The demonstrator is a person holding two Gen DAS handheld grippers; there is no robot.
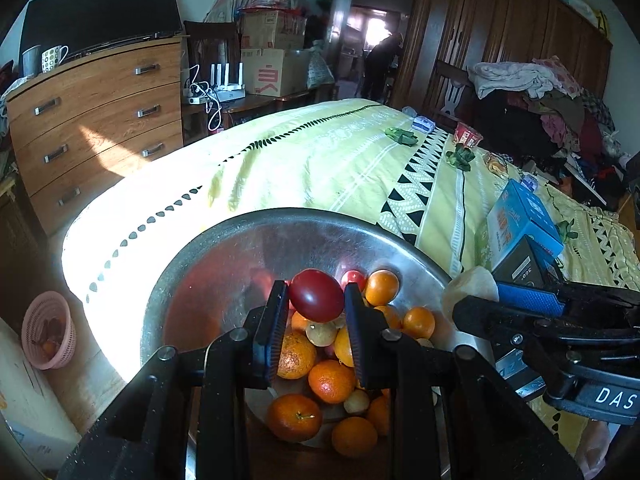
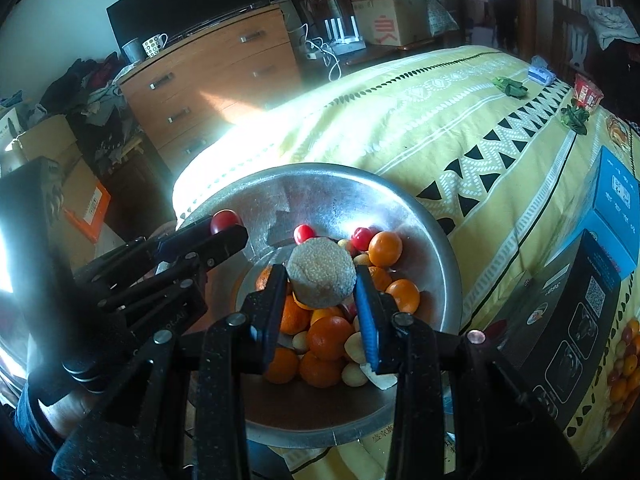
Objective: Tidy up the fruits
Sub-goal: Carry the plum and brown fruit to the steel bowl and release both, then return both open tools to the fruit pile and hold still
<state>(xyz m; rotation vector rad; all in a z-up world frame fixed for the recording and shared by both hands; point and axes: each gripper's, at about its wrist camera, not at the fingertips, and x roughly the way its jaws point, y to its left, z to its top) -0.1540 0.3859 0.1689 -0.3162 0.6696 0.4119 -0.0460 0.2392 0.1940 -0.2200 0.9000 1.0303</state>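
Observation:
A large metal bowl [image 1: 240, 240] sits on the yellow bedspread and holds several oranges [image 1: 331, 380], small yellow fruits and red tomatoes. My left gripper [image 1: 316, 298] is shut on a red tomato [image 1: 316, 294], held above the pile. The right gripper [image 2: 322, 280] is shut on a pale, rough, round piece of fruit [image 2: 322, 278] over the same bowl [image 2: 320, 184]. In the right wrist view the left gripper [image 2: 228, 228] comes in from the left with its red tomato [image 2: 225, 220]. From the left wrist view the right gripper [image 1: 480, 296] shows at the right with its pale fruit [image 1: 472, 284].
Blue and black boxes [image 1: 524, 220] lie on the bed right of the bowl. Green leafy items [image 1: 402, 136] and a red cup [image 1: 468, 134] lie farther back. A wooden dresser [image 1: 100, 120] stands left, a pink basket [image 1: 48, 336] on the floor. A person stands in the far doorway.

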